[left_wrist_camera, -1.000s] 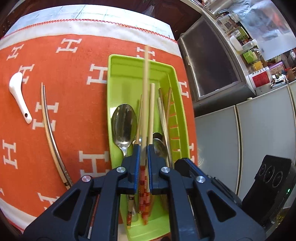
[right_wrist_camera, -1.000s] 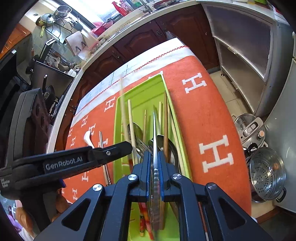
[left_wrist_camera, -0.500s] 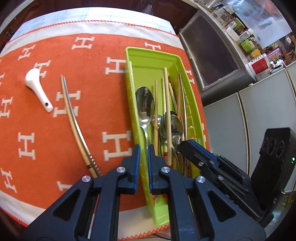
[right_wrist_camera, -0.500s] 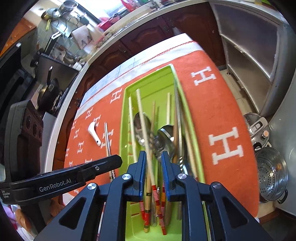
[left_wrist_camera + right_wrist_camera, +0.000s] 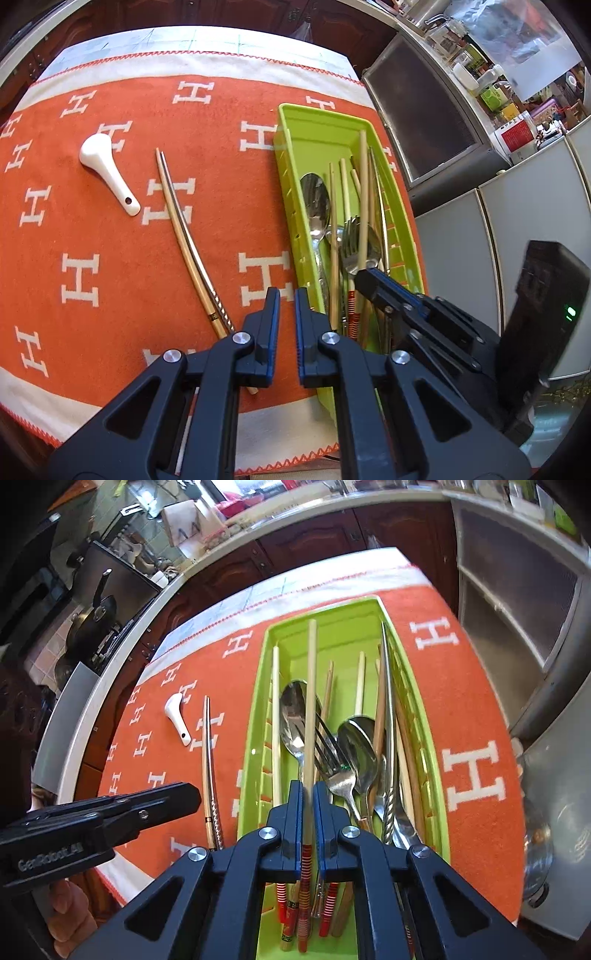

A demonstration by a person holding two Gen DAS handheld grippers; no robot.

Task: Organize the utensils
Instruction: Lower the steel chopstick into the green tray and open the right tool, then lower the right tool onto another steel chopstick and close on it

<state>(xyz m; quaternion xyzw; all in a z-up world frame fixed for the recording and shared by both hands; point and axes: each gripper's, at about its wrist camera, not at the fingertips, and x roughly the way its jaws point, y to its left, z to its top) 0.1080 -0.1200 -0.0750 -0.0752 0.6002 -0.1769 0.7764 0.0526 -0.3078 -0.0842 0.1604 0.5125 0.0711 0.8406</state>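
Observation:
A lime green tray [image 5: 291, 122] [image 5: 421, 716] on the orange cloth holds spoons, a fork [image 5: 332, 760] and several chopsticks. A white ceramic spoon [image 5: 107, 173] [image 5: 177, 720] and a pair of metal chopsticks [image 5: 188, 243] [image 5: 210, 771] lie on the cloth left of the tray. My left gripper [image 5: 287, 295] is slightly open and empty, just left of the tray's near end. My right gripper [image 5: 308, 790] hovers over the tray's near end, jaws slightly apart around a wooden chopstick [image 5: 310, 686] that lies in the tray.
The orange cloth [image 5: 110, 277] covers a table whose edges are close on all sides. Grey cabinets [image 5: 517, 229] and a dark appliance [image 5: 546, 295] stand to the right. A steel pot [image 5: 543, 842] sits on the floor right of the table.
Both grippers released their utensils into the tray. My left gripper moved left off the tray toward the metal chopsticks. My right gripper opened and stays over the tray.

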